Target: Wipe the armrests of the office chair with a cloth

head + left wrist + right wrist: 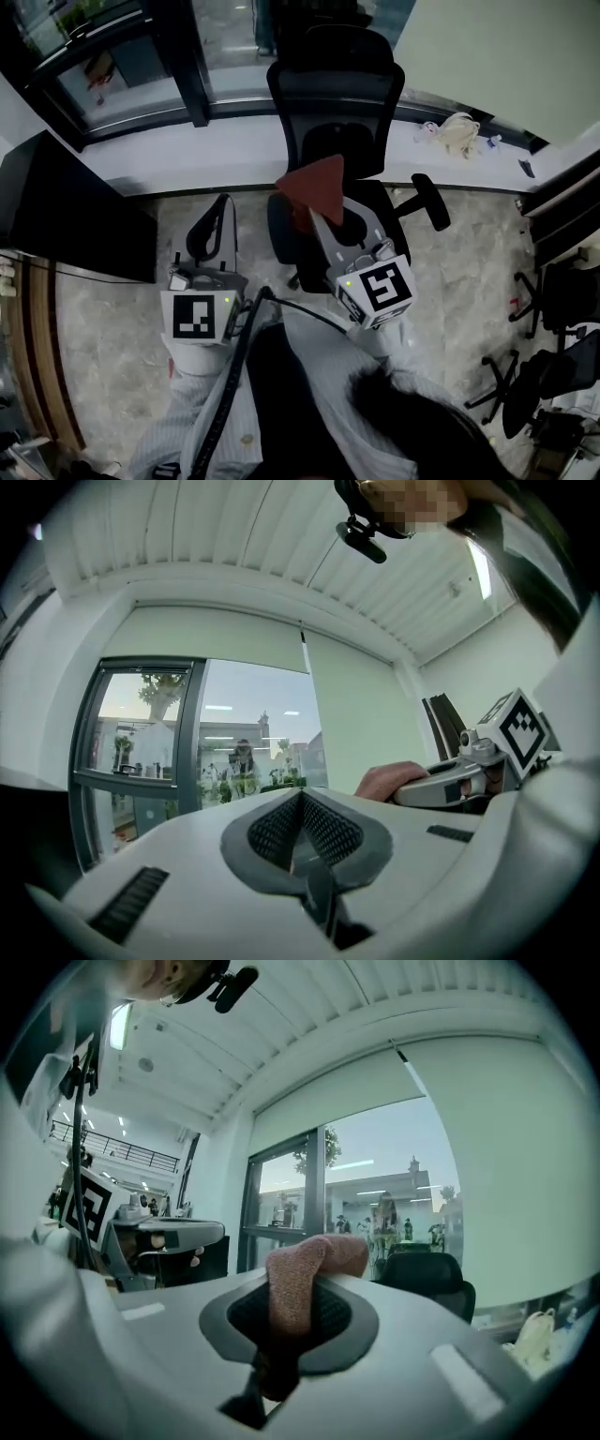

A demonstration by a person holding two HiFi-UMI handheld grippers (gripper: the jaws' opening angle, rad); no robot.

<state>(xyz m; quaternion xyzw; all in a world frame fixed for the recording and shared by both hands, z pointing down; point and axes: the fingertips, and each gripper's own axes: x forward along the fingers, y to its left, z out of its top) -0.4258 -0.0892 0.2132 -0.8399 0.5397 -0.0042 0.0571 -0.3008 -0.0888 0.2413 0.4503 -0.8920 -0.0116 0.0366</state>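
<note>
Black mesh-backed office chair point(342, 94): the seat is mostly hidden behind the right gripper point(300, 1297) and the reddish-pink knit cloth point(317, 183). Only one black armrest point(429, 199) is clearly visible, and the other is hard to make out. The right jaws are clamped on the cloth, held in front of the chair back, apart from that armrest. The left gripper point(302, 799) has its jaws closed together on nothing, beside the chair over the grey marbled floor point(112, 309).

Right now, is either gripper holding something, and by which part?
Right gripper pinches the reddish cloth by a bunched end; left gripper is shut on nothing.
</note>
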